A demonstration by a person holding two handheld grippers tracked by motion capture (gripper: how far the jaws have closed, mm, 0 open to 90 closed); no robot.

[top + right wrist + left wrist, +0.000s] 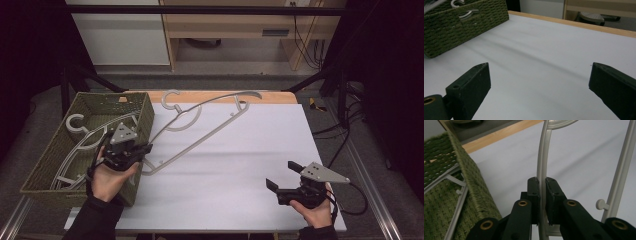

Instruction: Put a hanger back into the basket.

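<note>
A pale grey plastic hanger [200, 125] lies slantwise on the white table top [240, 150], its hook [172, 97] toward the far edge. My left gripper [142, 157] is shut on the hanger's near end, beside the basket's right wall. In the left gripper view the jaws pinch the hanger's curved arm [542, 165], and its straight bar [621, 177] runs up the right side. My right gripper [282, 177] rests open near the table's front right, its jaws [539, 82] wide apart over bare table. More hangers [82, 140] lie in the green woven basket [50, 160].
The basket [461, 27] sits on the table's left side, overhanging the left edge. A wooden strip [220, 96] runs along the table's far edge. Cables [345, 130] trail on the floor to the right. Black frame bars stand at the back corners.
</note>
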